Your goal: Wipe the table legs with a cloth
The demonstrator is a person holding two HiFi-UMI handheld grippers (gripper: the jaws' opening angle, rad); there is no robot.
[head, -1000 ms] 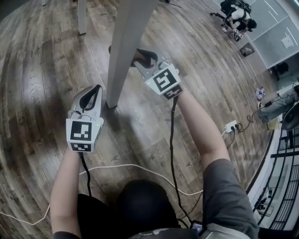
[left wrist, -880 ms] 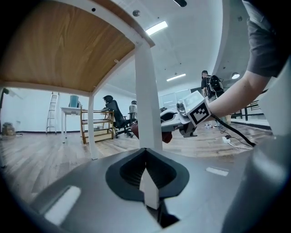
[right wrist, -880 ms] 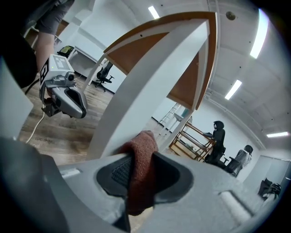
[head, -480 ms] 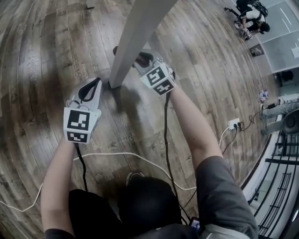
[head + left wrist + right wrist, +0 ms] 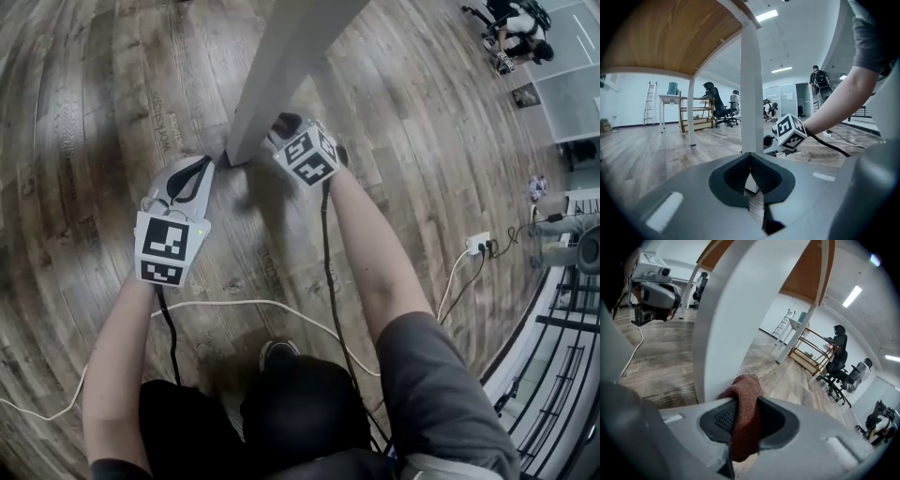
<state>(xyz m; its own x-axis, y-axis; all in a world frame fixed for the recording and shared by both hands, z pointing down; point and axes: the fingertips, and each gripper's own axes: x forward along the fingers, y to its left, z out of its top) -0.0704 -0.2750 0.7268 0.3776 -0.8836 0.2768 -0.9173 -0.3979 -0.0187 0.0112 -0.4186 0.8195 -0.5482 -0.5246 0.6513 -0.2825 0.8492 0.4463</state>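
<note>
A white table leg (image 5: 281,70) rises from the wooden floor; it fills the middle of the right gripper view (image 5: 726,319) and stands ahead in the left gripper view (image 5: 751,93). My right gripper (image 5: 286,131) is shut on a reddish-brown cloth (image 5: 744,413), whose tip presses against the leg near its foot. My left gripper (image 5: 192,178) is shut with nothing between its jaws, low to the left of the leg's foot. The cloth is hidden by the gripper in the head view.
A white cable (image 5: 281,323) lies across the floor by my feet. A power strip (image 5: 478,246) sits at the right. Another table leg (image 5: 690,112), a shelf, office chairs (image 5: 717,108) and people stand farther off. A railing (image 5: 572,319) runs along the right.
Both grippers have moved down the leg toward its foot. The right gripper with the cloth now sits close to the floor; the left has come nearer the leg's base.
</note>
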